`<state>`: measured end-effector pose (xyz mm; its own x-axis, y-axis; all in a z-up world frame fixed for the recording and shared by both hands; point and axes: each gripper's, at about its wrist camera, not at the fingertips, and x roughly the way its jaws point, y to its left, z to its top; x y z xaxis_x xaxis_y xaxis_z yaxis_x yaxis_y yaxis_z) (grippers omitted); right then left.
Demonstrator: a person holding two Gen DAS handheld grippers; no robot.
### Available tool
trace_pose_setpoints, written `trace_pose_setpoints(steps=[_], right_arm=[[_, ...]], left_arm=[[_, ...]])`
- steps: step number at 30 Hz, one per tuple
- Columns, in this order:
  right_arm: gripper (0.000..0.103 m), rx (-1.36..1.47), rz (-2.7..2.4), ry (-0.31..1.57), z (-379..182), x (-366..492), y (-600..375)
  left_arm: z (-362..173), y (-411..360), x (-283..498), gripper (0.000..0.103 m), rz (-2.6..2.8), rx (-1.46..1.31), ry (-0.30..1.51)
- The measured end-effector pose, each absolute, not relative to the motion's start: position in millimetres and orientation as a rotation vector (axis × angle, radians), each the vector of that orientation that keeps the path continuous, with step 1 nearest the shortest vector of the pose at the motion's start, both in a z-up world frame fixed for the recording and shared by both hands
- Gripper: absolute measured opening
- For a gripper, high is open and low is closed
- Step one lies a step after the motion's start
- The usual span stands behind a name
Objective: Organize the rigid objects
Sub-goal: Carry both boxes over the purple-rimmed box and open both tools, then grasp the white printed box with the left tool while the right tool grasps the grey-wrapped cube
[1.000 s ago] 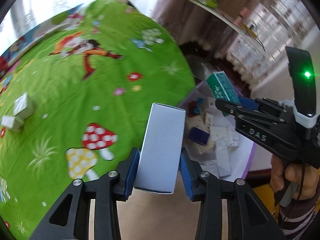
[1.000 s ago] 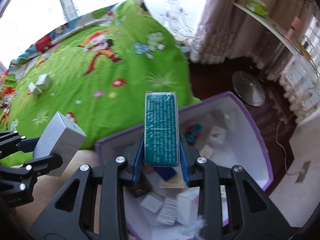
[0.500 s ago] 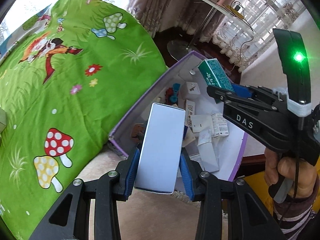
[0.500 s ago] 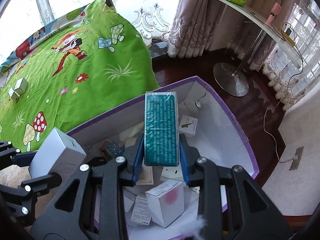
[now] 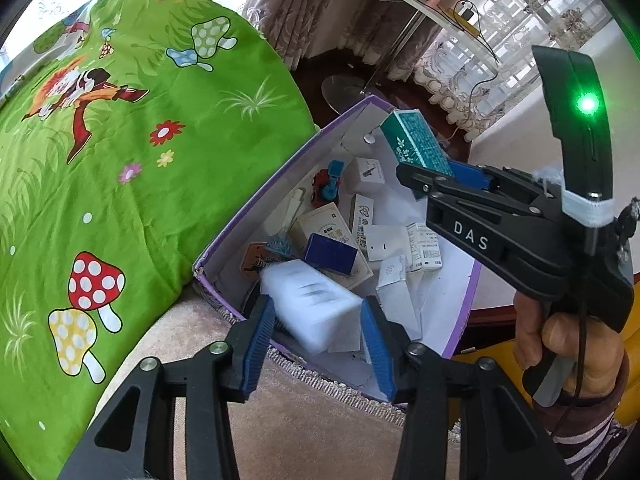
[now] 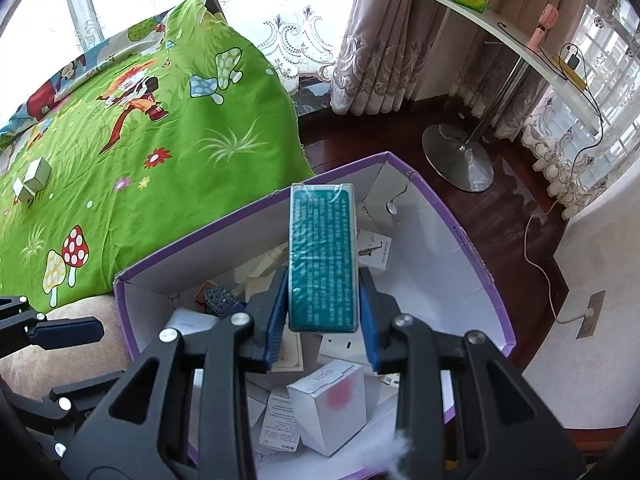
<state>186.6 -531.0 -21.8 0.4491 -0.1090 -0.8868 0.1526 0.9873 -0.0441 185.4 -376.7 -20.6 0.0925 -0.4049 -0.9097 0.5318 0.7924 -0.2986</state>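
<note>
A purple-edged cardboard box [image 5: 224, 240] stands on the floor beside the bed, holding several small boxes and toys. My left gripper [image 5: 318, 344] is open over the box's near corner; a blurred white box [image 5: 312, 304] tumbles between its jaws. My right gripper [image 6: 322, 320] is shut on a teal box [image 6: 322, 256], held upright above the purple box [image 6: 476, 256]. The teal box also shows in the left wrist view [image 5: 416, 144]. The left gripper's fingers [image 6: 64, 330] show at the left edge of the right wrist view.
A bed with a green cartoon cover [image 5: 120, 160] lies to the left, with two small boxes [image 6: 32, 178] on it. A round-based stand [image 6: 458, 156], a curved shelf [image 6: 500, 36], curtains and a floor cable [image 6: 540, 264] are behind the box.
My left gripper has opened and let go of the white box, which now tips and falls into the purple box. Both grippers have moved further over the box.
</note>
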Motion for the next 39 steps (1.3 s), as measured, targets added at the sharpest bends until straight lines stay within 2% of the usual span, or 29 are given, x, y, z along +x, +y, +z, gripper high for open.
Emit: trace_pose_setpoints(steps=[19, 28, 32, 39], right_arm=[[0.041, 0.057, -0.096, 1.096, -9, 185, -509], [0.051, 0.008, 0.021, 1.063, 16, 191, -463], [0.052, -0.033, 0.094, 1.039, 31, 203, -432], [0.062, -0.114, 0.228, 1.0, 51, 229, -372]], left_arm=[[-10, -351, 193, 0.049, -0.658, 0.042, 1.285], [8, -281, 219, 0.049, -0.532, -0.104, 1.217], [12, -233, 232, 0.049, -0.454, -0.164, 1.171], [16, -151, 251, 0.052, -0.265, -0.177, 1.126]])
